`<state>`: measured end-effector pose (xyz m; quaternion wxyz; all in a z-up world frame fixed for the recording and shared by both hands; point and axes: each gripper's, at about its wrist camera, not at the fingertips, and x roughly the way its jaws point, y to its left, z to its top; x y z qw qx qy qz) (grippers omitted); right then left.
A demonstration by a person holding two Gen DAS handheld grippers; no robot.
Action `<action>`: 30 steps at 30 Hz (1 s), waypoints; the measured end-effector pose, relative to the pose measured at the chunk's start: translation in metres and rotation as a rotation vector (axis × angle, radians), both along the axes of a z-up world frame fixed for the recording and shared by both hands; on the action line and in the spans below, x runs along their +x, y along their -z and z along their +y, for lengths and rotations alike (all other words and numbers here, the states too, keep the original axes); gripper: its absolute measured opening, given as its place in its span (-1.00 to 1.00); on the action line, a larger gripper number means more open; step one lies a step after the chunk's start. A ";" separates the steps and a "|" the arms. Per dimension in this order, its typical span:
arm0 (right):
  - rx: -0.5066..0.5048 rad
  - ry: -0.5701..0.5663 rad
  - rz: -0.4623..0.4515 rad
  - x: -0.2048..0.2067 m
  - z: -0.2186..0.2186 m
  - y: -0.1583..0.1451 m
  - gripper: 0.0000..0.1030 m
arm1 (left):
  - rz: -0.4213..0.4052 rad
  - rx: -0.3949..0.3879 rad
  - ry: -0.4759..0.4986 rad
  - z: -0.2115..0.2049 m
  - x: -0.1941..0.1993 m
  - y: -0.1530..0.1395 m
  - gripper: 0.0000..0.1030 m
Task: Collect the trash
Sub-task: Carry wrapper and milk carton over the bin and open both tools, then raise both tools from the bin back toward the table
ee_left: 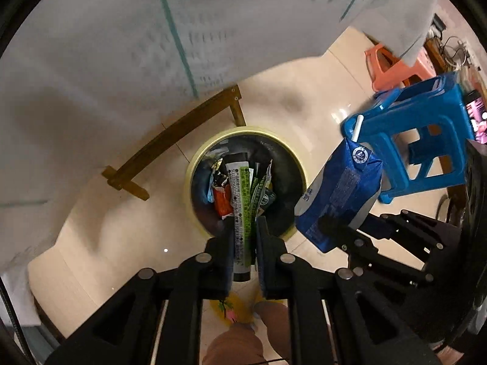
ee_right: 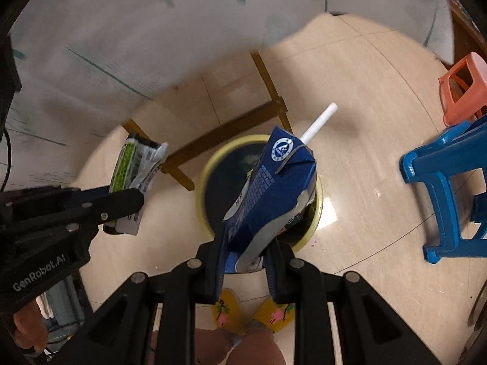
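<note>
A round trash bin with a yellow rim [ee_left: 243,129] stands on the floor and holds several wrappers. Straight above it my left gripper [ee_left: 243,222] points down, shut on a green and white wrapper [ee_left: 242,200]. To its right, my right gripper [ee_left: 334,231] grips a blue milk carton [ee_left: 341,191] with a white straw [ee_left: 357,127]. In the right wrist view the right gripper [ee_right: 246,246] is shut on the carton [ee_right: 268,188] over the bin's rim [ee_right: 204,176]. The left gripper [ee_right: 134,200] with its wrapper [ee_right: 134,164] hangs left of the bin.
A white tablecloth [ee_left: 121,45] hangs over a wooden table frame [ee_left: 170,140] just behind the bin. A blue stool [ee_right: 447,182] and an orange stool [ee_right: 462,91] stand to the right. The person's feet in yellow slippers [ee_right: 225,307] are near the bin's front.
</note>
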<state>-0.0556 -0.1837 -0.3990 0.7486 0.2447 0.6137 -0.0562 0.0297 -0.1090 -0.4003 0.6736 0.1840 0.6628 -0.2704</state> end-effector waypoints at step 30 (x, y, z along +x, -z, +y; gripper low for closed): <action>0.019 0.110 -0.026 -0.005 -0.004 -0.014 -0.10 | -0.021 -0.013 -0.142 0.045 -0.003 -0.019 0.77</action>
